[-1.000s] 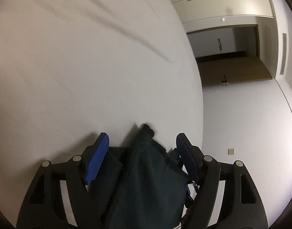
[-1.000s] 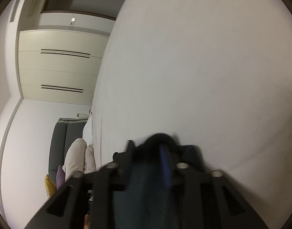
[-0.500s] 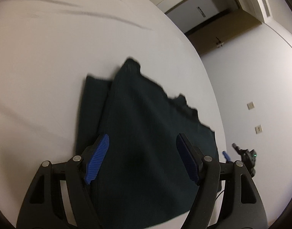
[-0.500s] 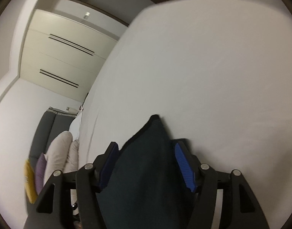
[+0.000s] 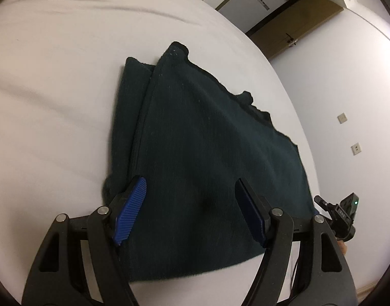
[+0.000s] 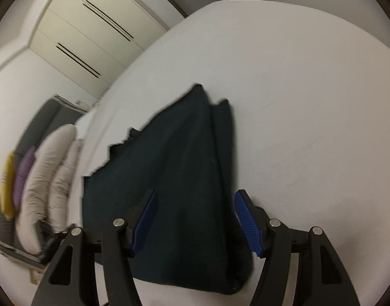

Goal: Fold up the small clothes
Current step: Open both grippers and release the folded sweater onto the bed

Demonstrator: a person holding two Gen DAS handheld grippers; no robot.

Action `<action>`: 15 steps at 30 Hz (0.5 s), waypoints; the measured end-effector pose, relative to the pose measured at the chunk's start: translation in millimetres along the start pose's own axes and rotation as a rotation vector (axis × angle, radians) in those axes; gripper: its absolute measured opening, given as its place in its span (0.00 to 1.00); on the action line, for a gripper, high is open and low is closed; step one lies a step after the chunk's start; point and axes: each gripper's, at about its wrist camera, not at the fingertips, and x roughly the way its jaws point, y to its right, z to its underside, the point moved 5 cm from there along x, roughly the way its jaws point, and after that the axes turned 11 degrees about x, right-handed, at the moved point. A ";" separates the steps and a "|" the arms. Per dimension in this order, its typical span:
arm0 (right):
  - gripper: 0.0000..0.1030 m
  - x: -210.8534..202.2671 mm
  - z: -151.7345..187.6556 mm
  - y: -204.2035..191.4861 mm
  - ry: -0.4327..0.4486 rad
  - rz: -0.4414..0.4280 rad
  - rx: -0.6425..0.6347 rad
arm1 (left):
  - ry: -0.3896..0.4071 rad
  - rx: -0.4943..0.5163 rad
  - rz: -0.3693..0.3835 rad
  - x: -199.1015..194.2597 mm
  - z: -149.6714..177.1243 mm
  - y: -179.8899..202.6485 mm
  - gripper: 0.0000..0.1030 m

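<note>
While the dark green knitted garment (image 5: pixel 207 153) lies folded flat on the white bed sheet (image 5: pixel 54 102), both tools just hang over it. On the left, the black left gripper with blue pads (image 5: pixel 191 205) is spread wide open, holding nothing. Over to the right, the black right gripper with blue pads (image 6: pixel 195 219) is parted too, cloth showing between its fingers but not pinched.

White bed (image 5: pixel 54 81) carries everything; sheet mostly smooth, a few soft creases toward the far side. One dark green knit garment (image 5: pixel 207 153) lies flat on it, folded over itself, layered edges along one side, near the bed's edge.
</note>
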 end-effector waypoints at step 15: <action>0.63 -1.0 19.8 -0.5 0.015 0.041 -0.076 | 0.128 0.019 0.138 -45.7 36.9 0.1 0.64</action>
